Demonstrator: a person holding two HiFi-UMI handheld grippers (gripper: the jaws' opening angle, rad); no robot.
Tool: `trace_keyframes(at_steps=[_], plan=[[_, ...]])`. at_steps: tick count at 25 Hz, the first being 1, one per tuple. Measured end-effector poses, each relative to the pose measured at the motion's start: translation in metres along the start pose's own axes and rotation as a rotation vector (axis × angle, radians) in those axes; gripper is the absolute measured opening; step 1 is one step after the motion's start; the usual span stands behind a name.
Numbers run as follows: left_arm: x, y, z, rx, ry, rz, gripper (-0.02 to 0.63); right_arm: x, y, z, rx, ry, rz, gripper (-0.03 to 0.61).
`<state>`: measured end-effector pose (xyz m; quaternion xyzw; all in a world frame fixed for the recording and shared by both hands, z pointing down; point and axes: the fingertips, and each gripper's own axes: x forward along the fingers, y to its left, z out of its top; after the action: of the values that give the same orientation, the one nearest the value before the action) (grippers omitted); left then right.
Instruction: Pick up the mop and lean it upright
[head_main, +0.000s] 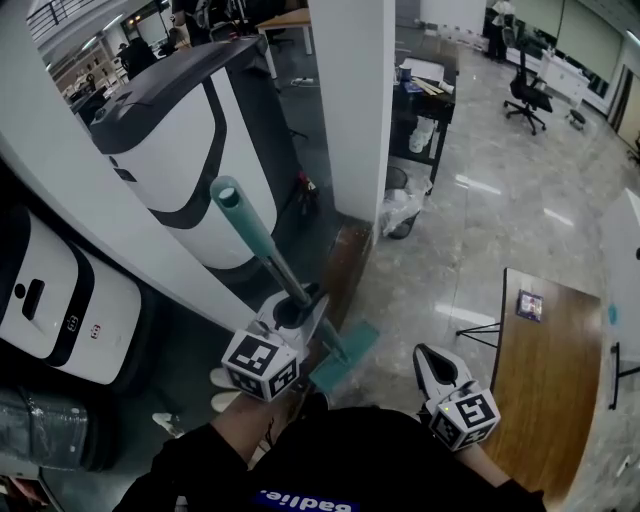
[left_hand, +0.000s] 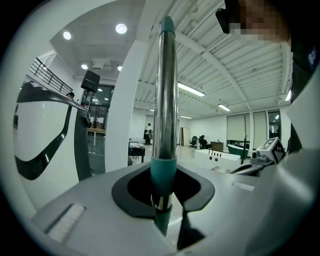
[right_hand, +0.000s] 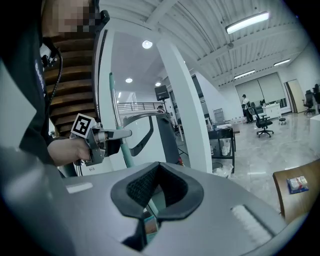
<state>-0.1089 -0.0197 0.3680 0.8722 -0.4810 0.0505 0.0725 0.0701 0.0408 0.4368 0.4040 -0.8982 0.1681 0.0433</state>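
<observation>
The mop has a metal shaft (head_main: 283, 278) with a teal end grip (head_main: 236, 205), and it rises tilted toward the upper left. Its teal head (head_main: 345, 362) rests on the floor by my feet. My left gripper (head_main: 300, 306) is shut on the shaft, which stands upright between the jaws in the left gripper view, shaft (left_hand: 165, 90) above a teal collar (left_hand: 163, 176). My right gripper (head_main: 432, 358) hovers to the right of the mop, apart from it, jaws shut with nothing held. The right gripper view shows the left gripper (right_hand: 107, 136) holding the mop (right_hand: 119, 131).
A big white and black machine (head_main: 190, 150) leans just behind the mop, with a white pillar (head_main: 350, 100) to its right. White units (head_main: 50, 300) stand at the left. A wooden table (head_main: 545, 370) is close on the right; a black cart (head_main: 425, 110) and a bin (head_main: 400, 210) sit beyond the pillar.
</observation>
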Motion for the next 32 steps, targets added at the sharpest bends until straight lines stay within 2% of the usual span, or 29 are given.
trace_keyframes(at_steps=[8,16,26,32], plan=[[0.019,-0.049,-0.002,0.021,0.018,-0.078,0.095,-0.022,-0.023,-0.002,0.000,-0.007,-0.023,0.005],[0.037,-0.079,-0.001,0.036,0.026,-0.100,0.097,-0.043,-0.046,-0.006,0.015,-0.013,-0.033,0.005],[0.059,-0.094,0.013,0.039,0.006,-0.131,0.097,-0.048,-0.061,-0.004,0.029,-0.009,-0.036,0.005],[0.075,-0.085,0.018,0.038,-0.012,-0.157,0.097,-0.036,-0.066,-0.007,0.029,0.006,-0.046,0.005]])
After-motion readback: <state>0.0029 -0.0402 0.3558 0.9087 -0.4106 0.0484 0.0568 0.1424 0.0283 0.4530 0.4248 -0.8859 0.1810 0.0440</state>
